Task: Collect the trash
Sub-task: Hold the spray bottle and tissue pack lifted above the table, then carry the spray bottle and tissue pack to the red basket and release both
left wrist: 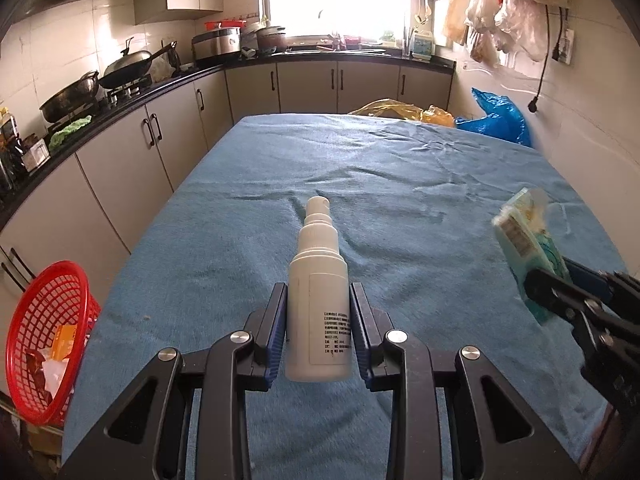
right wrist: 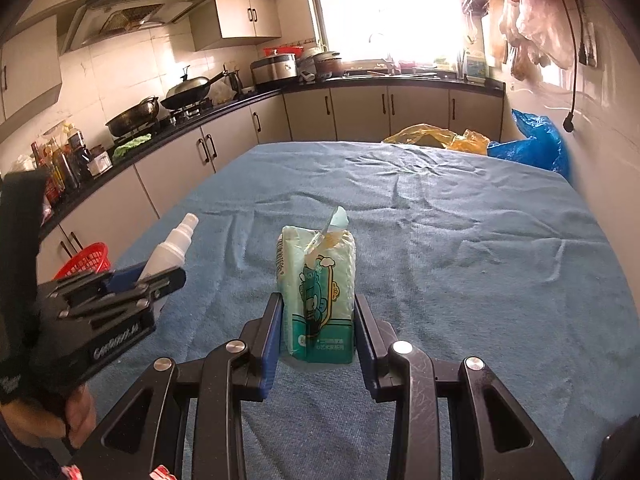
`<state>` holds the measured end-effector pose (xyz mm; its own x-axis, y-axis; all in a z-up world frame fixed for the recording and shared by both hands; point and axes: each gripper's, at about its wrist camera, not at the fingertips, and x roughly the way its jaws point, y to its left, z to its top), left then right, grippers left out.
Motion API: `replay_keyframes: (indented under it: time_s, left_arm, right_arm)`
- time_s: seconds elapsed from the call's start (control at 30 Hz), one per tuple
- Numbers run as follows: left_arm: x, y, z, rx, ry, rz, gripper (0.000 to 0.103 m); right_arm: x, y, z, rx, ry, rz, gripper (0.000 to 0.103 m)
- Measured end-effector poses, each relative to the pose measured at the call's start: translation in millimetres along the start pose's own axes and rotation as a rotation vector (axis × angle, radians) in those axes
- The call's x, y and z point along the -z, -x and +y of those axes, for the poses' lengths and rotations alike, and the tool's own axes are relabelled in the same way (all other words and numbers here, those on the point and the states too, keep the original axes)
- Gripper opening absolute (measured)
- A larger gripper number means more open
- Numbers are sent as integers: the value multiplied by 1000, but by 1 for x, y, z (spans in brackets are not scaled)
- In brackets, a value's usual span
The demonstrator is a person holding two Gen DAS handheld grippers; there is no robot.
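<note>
Two wrist cameras, side by side, looking down the desk toward the far window.

Each fisheye view sits just behind its own tongs, tilted downward over the blue-covered desk [left wrist: 400, 184], close to the near edge. The left view catches the right tongs [left wrist: 538, 286] at its right edge; the right view catches the left tongs [right wrist: 160, 276] at its left. Both share the desk, kitchen counter [right wrist: 224, 114] and window [right wrist: 384, 4].

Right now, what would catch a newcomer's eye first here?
The white plastic spray bottle clamped in the left claw and the green tissue pack gripped in the right claw, both over the blue cloth-covered table. Next, the red mesh basket holding scraps, beside the table's left edge.
</note>
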<state>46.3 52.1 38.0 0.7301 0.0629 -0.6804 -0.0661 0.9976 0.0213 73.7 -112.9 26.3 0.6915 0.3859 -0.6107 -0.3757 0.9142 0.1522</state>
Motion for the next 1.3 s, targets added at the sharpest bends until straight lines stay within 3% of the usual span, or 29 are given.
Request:
replay_keyframes:
  time_s: [0.47, 0.63, 1.3]
  left_arm:
    - [13, 58, 16, 1, 25, -66, 29]
    - [17, 77, 43, -16, 59, -85, 29]
    - [66, 136, 198, -168, 278, -125, 29]
  right_arm:
    - [3, 10, 20, 9, -2, 7, 37]
    - [5, 14, 39, -68, -24, 29, 38]
    - [-9, 6, 181, -314, 133, 111, 39]
